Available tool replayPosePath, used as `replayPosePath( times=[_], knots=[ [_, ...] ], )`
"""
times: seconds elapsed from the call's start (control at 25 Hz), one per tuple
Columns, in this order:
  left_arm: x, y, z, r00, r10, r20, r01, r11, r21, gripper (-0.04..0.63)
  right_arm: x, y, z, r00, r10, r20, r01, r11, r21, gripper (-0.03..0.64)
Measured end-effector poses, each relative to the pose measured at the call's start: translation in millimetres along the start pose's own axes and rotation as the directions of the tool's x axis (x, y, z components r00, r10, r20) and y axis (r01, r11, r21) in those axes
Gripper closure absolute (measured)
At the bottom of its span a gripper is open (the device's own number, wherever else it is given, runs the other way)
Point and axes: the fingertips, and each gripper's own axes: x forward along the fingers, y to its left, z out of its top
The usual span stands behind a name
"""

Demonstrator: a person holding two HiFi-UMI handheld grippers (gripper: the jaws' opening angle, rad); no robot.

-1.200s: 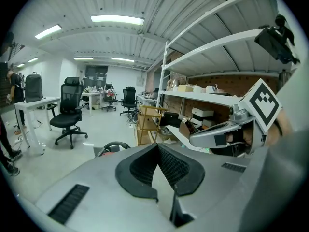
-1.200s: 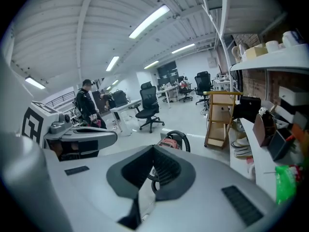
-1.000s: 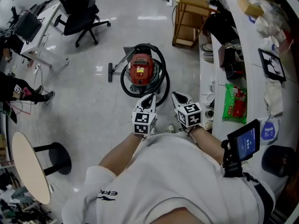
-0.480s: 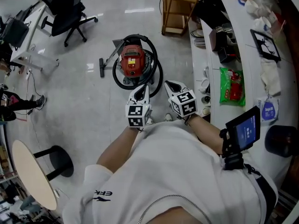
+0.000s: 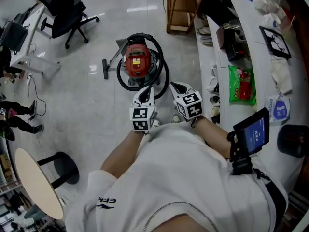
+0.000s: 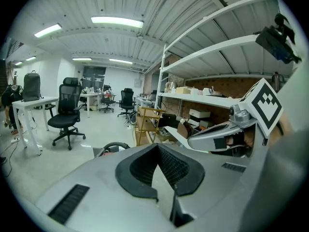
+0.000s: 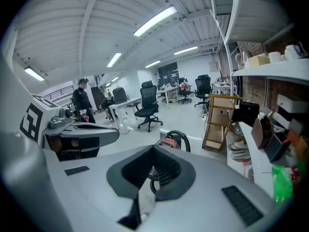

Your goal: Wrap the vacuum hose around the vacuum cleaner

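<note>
Barely shifted since a second ago, left gripper (image 5: 149, 90) and right gripper (image 5: 173, 85) are held with jaws pressed together, empty. Red vacuum cleaner (image 5: 136, 64) is seen on the floor (image 5: 87, 105) beyond, ringed by its black hose (image 5: 163, 76).

Bright, even light falls from long ceiling tubes (image 6: 117, 21), plain in both gripper views. In the head view the glossy floor (image 5: 87, 110) gives back white glare at the upper middle and just left of the vacuum cleaner (image 5: 137, 65), whose shadow is faint and soft. Both gripper views bulge like a fisheye: the shelving (image 6: 212, 52) bows, the corners go black, and the nearest surfaces are slightly soft.
</note>
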Motion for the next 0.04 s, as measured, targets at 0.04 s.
replayPosePath(
  times=[0.04],
  knots=[
    [-0.1, 1.3, -0.3, 1.0, 0.001, 0.001, -0.001, 1.0, 0.001, 0.592, 1.1, 0.4, 0.2, 1.0, 0.0, -0.001, 0.0, 1.0, 0.0, 0.612]
  ],
)
